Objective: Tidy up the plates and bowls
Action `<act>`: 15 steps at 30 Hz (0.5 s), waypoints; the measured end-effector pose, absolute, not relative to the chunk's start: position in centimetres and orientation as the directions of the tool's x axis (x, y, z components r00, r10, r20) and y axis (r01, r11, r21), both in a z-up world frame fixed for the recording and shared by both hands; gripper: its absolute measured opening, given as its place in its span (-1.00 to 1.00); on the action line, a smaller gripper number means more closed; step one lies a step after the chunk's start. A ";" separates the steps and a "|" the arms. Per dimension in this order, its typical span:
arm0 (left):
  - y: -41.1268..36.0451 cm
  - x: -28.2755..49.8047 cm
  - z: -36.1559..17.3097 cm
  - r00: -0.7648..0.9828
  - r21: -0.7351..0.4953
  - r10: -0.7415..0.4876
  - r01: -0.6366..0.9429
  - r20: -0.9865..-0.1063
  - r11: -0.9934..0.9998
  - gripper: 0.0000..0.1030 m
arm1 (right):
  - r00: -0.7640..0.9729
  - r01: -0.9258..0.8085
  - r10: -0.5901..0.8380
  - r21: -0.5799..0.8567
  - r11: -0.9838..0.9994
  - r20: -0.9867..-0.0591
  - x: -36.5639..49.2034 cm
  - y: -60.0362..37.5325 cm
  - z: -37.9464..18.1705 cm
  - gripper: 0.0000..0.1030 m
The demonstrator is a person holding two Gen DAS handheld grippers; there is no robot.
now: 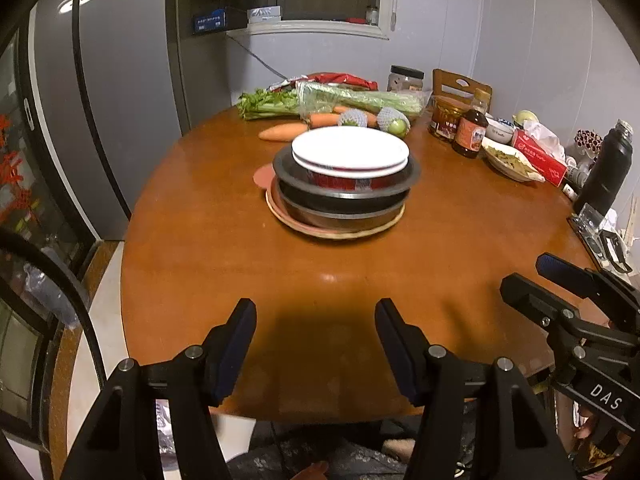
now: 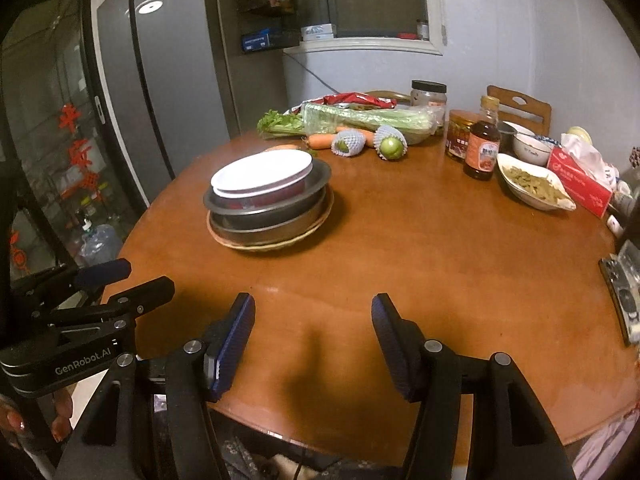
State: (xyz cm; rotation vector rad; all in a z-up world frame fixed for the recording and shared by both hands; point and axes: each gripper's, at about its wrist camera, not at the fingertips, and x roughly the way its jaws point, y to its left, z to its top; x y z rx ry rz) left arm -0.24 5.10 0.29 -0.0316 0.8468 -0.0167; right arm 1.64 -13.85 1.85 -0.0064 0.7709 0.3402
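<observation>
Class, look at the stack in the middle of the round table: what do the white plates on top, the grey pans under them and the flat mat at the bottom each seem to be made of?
The white round plates look like glazed ceramic, perhaps melamine: smooth and evenly white. The grey round pans look like metal with a dull brushed sheen and thin rolled rims. The tan flat mat looks like woven straw or rattan, going by its ribbed edge.

On my desk [image 2: 400, 248], along the far edge, celery [image 2: 360, 118] in clear wrap lies beside carrots [image 2: 322, 141] and two green fruits in foam netting [image 2: 391, 145]. To the right stand a sauce bottle [image 2: 483, 142] and a jar [image 2: 458, 134], near a white dish of greenish food [image 2: 534, 188] and a red tissue box [image 2: 580, 178]. A grey fridge [image 1: 120, 92] stands at left.
</observation>
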 end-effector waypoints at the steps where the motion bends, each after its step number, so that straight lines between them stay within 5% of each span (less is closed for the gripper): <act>1: 4.9 -0.4 0.2 0.661 -0.035 -0.030 0.006 -0.750 0.999 0.19 | 0.665 -0.301 0.297 0.118 0.946 -0.685 1.4 -13.9 1.7 0.22; 15: 4.1 -1.3 0.2 0.663 -0.019 -0.021 0.010 -0.748 1.000 0.19 | 0.673 -0.261 0.281 0.135 0.956 -0.684 0.0 -15.2 1.0 0.22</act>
